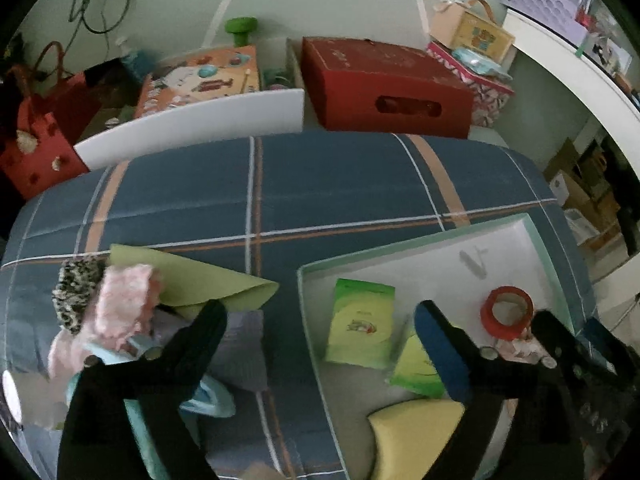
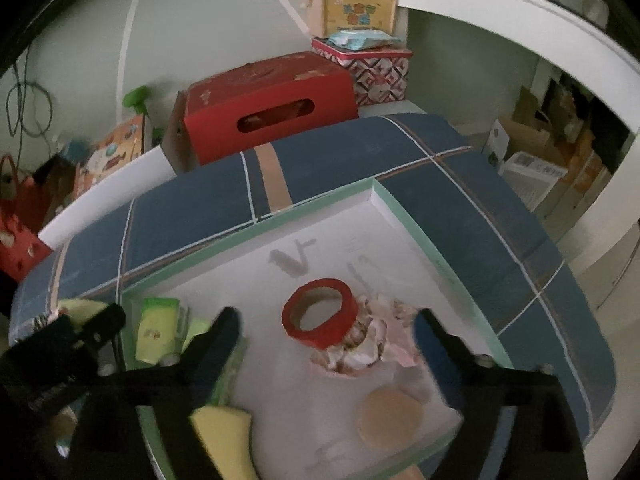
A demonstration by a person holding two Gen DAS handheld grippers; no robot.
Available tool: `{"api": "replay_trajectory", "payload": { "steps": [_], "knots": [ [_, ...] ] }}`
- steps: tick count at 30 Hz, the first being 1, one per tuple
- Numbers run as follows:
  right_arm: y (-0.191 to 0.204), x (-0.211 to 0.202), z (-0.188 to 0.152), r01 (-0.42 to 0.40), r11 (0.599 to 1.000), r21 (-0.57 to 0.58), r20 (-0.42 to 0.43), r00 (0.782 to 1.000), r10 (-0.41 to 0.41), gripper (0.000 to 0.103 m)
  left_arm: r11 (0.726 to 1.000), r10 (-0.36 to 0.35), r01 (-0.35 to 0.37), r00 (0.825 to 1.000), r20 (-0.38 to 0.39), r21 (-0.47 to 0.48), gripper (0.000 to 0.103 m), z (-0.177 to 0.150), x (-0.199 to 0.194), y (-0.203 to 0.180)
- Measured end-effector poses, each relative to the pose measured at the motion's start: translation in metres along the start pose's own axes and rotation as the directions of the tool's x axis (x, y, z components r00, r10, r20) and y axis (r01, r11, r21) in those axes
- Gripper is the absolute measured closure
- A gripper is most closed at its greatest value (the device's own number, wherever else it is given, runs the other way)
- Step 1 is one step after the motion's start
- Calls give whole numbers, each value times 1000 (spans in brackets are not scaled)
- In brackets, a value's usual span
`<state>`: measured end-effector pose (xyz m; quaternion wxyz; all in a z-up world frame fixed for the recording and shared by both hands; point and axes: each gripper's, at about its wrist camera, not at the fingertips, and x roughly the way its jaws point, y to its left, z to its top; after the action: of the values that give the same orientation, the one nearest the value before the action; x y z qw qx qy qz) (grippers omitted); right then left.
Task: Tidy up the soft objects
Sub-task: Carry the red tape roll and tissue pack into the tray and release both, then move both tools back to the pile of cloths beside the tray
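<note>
Both the left gripper [image 1: 320, 312] and right gripper [image 2: 326, 320] are held wide apart, nothing grasped, over the tray [image 2: 404, 208] at lower centre (red tape roll [image 2: 318, 312] and yellow sponge [image 2: 222, 436] inside).

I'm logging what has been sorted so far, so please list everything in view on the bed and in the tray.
tray: one, white with mint rim, on the bed
bedspread: one, blue plaid
red tape roll: one, in the tray
crumpled pink cloth: one, in the tray beside the tape roll
green packets: two, in the tray's left part
yellow sponge: one, tray's near edge
tan round pad: one, in the tray
green sheet: one, on the bed left of the tray
pink fluffy item: one, on the left pile
leopard-print item: one, beside it
red box: one, behind the bed
left gripper: jaws open, empty
right gripper: jaws open, over the tray
</note>
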<state>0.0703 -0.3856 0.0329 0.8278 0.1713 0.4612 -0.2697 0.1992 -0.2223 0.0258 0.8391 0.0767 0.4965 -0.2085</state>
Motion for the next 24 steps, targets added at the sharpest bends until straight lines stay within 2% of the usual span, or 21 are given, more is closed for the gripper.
{"api": "replay_trajectory", "payload": {
  "steps": [7, 16, 20, 24],
  "knots": [
    [6, -18, -3, 23, 999, -47, 27, 999, -21, 0, 1000, 0, 0, 1000, -2, -28, 7, -3, -14, 19],
    [34, -38, -5, 9, 994, -113, 72, 997, -1, 0, 992, 18, -13, 999, 36, -127, 7, -6, -40, 71],
    [54, -45, -6, -80, 989, -122, 75, 993, 89, 0, 981, 59, -49, 997, 49, -186, 7, -9, -53, 107],
    [79, -50, -8, -174, 974, -146, 76, 980, 186, 0, 965, 110, -90, 992, 67, -246, 7, -13, -67, 145]
  ]
}}
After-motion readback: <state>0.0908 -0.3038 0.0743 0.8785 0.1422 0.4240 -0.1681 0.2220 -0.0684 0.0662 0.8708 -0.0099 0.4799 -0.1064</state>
